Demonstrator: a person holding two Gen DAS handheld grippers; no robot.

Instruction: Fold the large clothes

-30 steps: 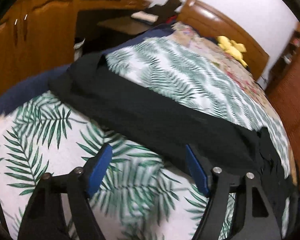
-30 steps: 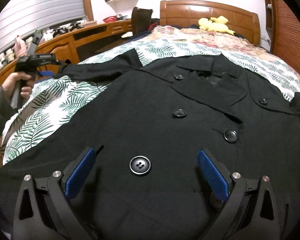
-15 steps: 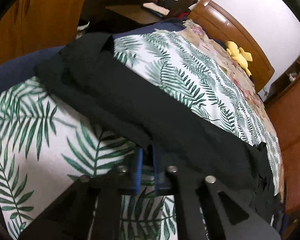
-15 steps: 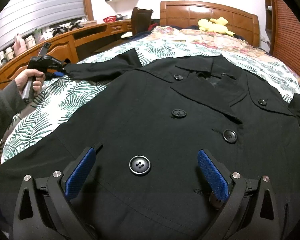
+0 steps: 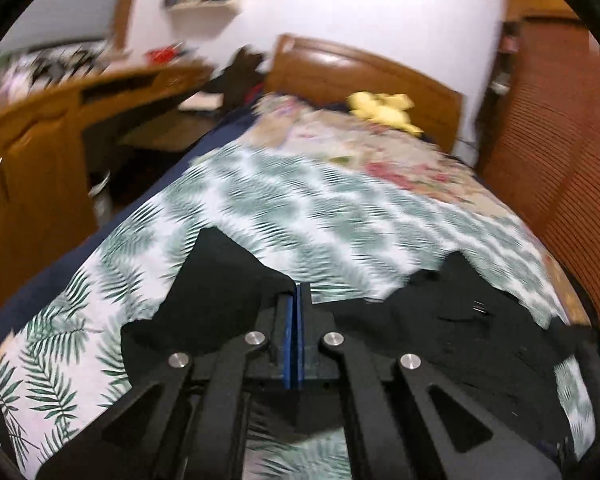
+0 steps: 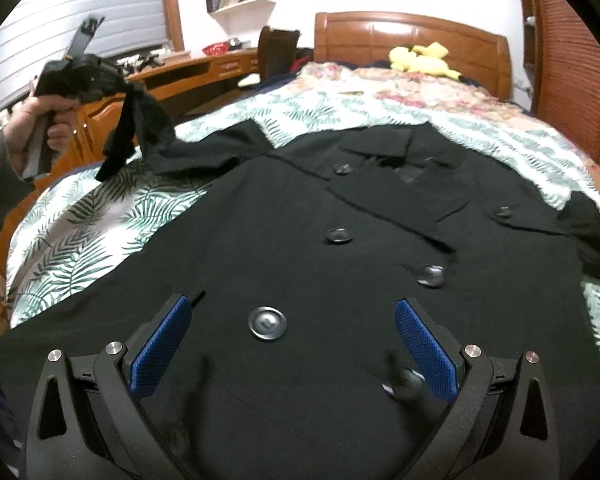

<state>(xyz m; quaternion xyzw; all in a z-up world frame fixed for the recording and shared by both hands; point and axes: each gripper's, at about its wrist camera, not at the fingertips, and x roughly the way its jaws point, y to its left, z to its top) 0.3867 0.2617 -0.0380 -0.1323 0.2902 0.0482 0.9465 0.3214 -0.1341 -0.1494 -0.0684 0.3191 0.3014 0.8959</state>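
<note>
A black double-breasted coat (image 6: 340,264) with large buttons lies face up on the palm-leaf bedspread (image 6: 80,232). My left gripper (image 5: 296,304) is shut on the end of the coat's sleeve (image 5: 220,292). In the right wrist view that left gripper (image 6: 112,82) is raised above the bed's left side in a person's hand (image 6: 52,120), and the sleeve (image 6: 140,128) hangs from it. My right gripper (image 6: 288,336) stands open low over the coat's front, a button (image 6: 267,322) between its blue pads, which do not press the cloth.
A wooden headboard (image 6: 412,40) with a yellow plush toy (image 6: 420,60) is at the far end. A wooden desk and cabinets (image 6: 204,72) run along the left side. A slatted wooden door (image 6: 572,72) stands on the right. A floral blanket (image 6: 400,88) covers the bed's far part.
My left gripper went from open to shut on the sleeve end, then lifted it up off the bedspread. The right gripper stayed open over the coat's front.
</note>
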